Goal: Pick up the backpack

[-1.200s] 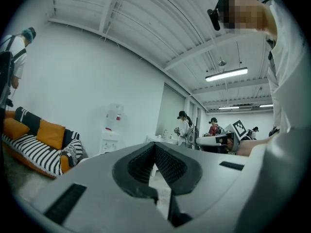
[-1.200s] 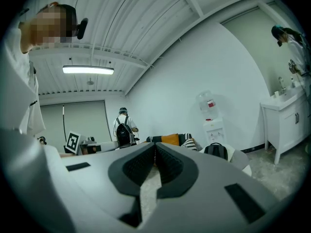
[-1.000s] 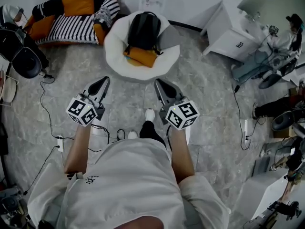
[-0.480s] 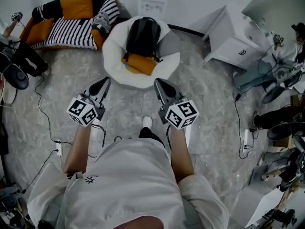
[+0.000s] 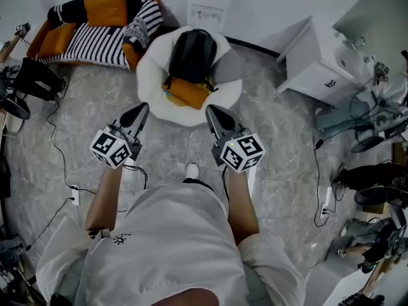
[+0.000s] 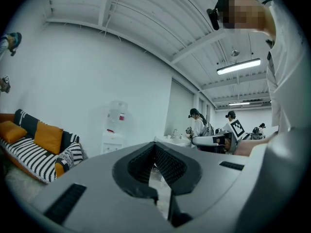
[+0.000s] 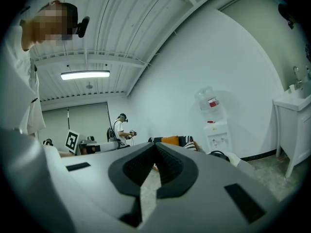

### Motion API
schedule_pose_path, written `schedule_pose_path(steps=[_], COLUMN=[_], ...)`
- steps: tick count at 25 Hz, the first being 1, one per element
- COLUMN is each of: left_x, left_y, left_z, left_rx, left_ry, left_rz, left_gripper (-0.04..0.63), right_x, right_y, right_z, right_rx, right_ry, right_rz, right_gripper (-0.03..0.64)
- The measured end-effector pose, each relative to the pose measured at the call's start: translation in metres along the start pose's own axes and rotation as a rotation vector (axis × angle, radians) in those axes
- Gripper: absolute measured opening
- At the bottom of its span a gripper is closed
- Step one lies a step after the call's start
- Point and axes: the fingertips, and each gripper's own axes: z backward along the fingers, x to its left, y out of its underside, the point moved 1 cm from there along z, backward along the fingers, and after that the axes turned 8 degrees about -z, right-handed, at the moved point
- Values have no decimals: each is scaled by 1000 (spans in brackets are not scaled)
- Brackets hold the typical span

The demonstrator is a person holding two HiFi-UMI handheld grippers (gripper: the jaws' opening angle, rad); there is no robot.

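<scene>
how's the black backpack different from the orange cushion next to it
The backpack is black and the larger of the two; the cushion is orange and smaller. The backpack lies toward the back of the white beanbag, nearer the wall; the cushion lies at the beanbag's front edge. Both rest on the beanbag.

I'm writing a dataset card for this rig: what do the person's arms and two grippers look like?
The left gripper and right gripper are grey, with dark tapered jaws, ribbed black pads and a white cube of black square markers each. The person wears a white short-sleeved T-shirt.
</scene>
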Motion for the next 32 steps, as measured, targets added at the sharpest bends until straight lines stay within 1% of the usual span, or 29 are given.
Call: schedule_pose_path(steps=[6, 11, 20, 26, 32], left_x=[0, 0, 0, 15, 40], left_y=[6, 10, 15, 15, 20], left_z=[-36, -61, -84, -95, -118], left_rx=[21, 44, 63, 73, 83], left_ry=[-35, -45, -52, -59, -38], left_rz=[-7, -6, -2, -3, 8], left_gripper=[2, 2, 2, 2, 2], right_x=[-42, -68, -96, -105, -124], right_y=[-6, -14, -15, -18, -26], right_z=[-5, -7, -9, -21, -45], right_rx=[20, 24, 32, 36, 32], right_ry=[-21, -30, -36, -41, -16], right_rz=[-14, -28, -52, -57, -63], right_gripper=[5, 5, 5, 5, 5])
